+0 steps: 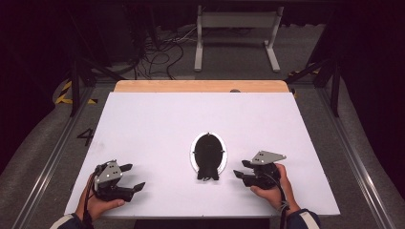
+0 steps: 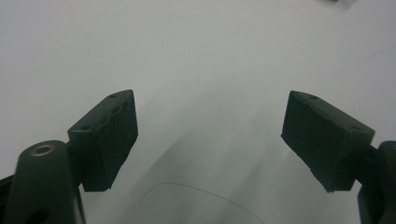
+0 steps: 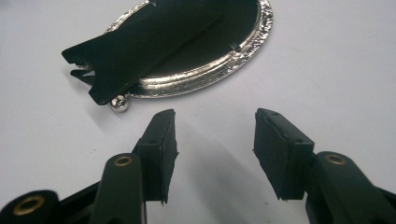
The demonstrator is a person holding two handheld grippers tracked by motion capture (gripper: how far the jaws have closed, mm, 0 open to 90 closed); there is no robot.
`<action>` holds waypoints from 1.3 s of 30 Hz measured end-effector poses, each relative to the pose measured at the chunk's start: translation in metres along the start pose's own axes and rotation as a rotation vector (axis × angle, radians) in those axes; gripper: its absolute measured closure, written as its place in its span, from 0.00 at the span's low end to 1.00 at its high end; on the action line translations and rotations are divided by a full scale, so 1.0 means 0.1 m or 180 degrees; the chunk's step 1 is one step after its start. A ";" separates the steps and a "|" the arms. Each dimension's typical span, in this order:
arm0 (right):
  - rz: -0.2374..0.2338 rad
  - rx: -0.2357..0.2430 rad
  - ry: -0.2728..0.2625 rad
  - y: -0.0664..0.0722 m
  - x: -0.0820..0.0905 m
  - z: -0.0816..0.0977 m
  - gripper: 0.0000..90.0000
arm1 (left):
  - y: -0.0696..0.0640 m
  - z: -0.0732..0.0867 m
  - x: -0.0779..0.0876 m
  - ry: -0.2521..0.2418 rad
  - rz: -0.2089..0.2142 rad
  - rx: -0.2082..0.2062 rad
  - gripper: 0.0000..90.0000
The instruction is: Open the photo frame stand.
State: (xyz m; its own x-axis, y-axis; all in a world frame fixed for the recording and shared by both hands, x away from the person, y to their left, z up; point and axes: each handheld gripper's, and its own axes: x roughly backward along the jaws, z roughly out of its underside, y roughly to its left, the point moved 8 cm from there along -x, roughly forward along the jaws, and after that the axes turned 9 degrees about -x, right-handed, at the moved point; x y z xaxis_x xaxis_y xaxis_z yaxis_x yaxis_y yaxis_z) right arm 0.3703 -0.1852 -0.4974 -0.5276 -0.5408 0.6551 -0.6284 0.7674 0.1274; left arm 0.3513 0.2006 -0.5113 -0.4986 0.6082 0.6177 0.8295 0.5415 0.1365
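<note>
High view: a white table carries an oval silver frame lying face down near the person's edge, slightly right of centre. A black stand lies across the frame's black back and sticks out past its near rim.

Left gripper sits at the near left corner, well apart from the frame, held in the left hand. Its jaws stand wide apart with nothing between them. Left gripper view shows bare table between the pads.

Right gripper is just right of the frame, pointing at it, held in the right hand. Its jaws are apart and empty.

Right gripper view: frame and stand lie just ahead of the fingertips, not touching. A small silver ball foot shows at the frame's rim.
</note>
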 end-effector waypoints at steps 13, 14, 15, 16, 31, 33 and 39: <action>-0.0155 0.0109 0.0034 0.13 0.03 -0.02 0.63 | -0.02 -0.04 -0.08 0.0052 0.0037 -0.0112 0.21; -0.0154 0.0089 0.0041 0.13 0.03 -0.02 0.66 | -0.03 -0.04 -0.08 0.0057 0.0037 -0.0107 0.21; -0.0162 0.0074 0.0062 0.14 0.03 -0.02 0.69 | -0.04 -0.04 -0.08 0.0050 0.0044 -0.0105 0.21; -0.0178 0.0081 0.0090 0.15 0.02 -0.01 0.70 | -0.04 -0.05 -0.07 0.0044 0.0041 -0.0102 0.21; -0.0400 0.0086 0.0362 0.38 -0.09 -0.03 0.89 | -0.08 -0.08 -0.14 0.0078 0.0090 -0.0079 0.20; -0.0400 0.0075 0.0390 0.40 -0.12 -0.03 0.89 | -0.09 -0.08 -0.15 0.0075 0.0106 -0.0076 0.19; -0.0449 0.0072 0.0664 0.50 -0.20 -0.03 0.87 | -0.10 -0.09 -0.15 0.0071 0.0114 -0.0070 0.19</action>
State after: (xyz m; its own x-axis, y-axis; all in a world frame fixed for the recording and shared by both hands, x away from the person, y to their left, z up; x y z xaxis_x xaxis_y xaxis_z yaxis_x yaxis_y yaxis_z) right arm 0.3509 -0.1348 -0.5018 -0.3059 -0.5574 0.7718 -0.7012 0.6803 0.2133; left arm 0.3525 0.1810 -0.5152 -0.4629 0.6136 0.6396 0.8522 0.5066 0.1307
